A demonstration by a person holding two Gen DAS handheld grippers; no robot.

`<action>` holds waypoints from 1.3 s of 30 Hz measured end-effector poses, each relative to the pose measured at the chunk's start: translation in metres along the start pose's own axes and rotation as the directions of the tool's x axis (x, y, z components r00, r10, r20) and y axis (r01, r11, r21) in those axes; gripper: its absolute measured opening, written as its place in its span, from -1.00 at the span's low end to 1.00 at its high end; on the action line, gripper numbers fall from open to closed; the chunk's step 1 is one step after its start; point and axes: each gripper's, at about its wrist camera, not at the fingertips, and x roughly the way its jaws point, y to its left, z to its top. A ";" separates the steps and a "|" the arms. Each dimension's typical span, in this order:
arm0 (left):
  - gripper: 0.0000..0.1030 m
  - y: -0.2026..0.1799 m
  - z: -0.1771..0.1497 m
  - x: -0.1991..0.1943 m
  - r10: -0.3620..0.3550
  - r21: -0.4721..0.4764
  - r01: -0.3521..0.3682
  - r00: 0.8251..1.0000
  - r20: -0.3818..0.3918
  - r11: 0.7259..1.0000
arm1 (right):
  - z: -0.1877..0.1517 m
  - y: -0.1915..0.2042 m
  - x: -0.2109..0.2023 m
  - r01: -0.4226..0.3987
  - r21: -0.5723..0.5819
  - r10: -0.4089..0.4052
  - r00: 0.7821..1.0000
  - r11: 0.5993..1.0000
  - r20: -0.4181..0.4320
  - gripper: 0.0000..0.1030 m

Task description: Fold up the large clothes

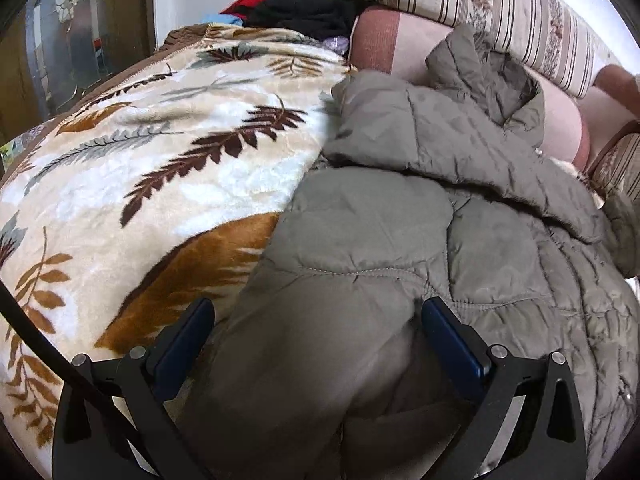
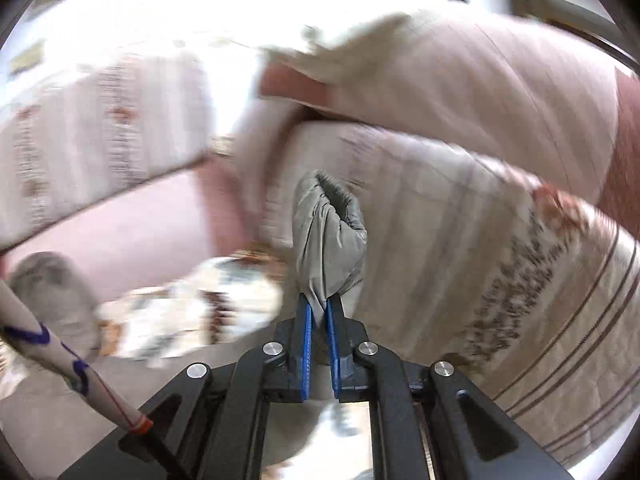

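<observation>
Jaws: the left gripper (image 1: 318, 320) stands wide apart, straddling a bulge of the grey-green quilted jacket (image 1: 420, 208); the right gripper (image 2: 319, 312) is clamped on a bunched jacket cuff (image 2: 328, 236). The jacket lies crumpled on a leaf-patterned blanket (image 1: 160, 160), against a pink striped sofa (image 1: 520, 12).

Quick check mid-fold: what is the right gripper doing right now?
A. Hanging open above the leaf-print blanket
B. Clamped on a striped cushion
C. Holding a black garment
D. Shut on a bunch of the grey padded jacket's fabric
D: in the right wrist view the right gripper has its blue fingers pinched together on a gathered bunch of the grey jacket.
</observation>
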 end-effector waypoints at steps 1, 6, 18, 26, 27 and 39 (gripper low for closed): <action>1.00 0.001 0.000 -0.005 -0.001 -0.003 0.001 1.000 0.017 1.000 | 0.001 0.019 -0.013 -0.058 -0.010 0.058 0.998 0.998 0.000 -0.86; 1.00 0.000 -0.001 -0.030 0.005 0.023 -0.007 0.995 0.097 1.000 | -0.011 0.105 -0.054 -0.280 -0.074 0.278 0.960 0.957 -0.028 -0.86; 1.00 0.008 0.005 -0.050 -0.036 -0.002 0.036 0.990 0.138 0.999 | -0.137 0.274 -0.046 -0.619 -0.129 0.560 0.767 0.775 -0.312 -0.86; 1.00 0.006 0.005 -0.047 -0.048 0.002 0.048 0.991 0.123 0.999 | -0.222 0.356 -0.023 -0.733 -0.123 0.598 0.630 0.670 -0.496 -0.86; 1.00 0.005 0.005 -0.046 -0.047 0.005 0.047 0.991 0.123 0.999 | -0.230 0.364 -0.020 -0.742 -0.128 0.596 0.616 0.658 -0.515 -0.85; 1.00 -0.001 0.008 -0.055 -0.051 0.030 0.047 0.990 0.130 0.998 | -0.242 0.360 -0.046 -0.747 -0.306 0.590 0.658 0.591 -0.468 0.48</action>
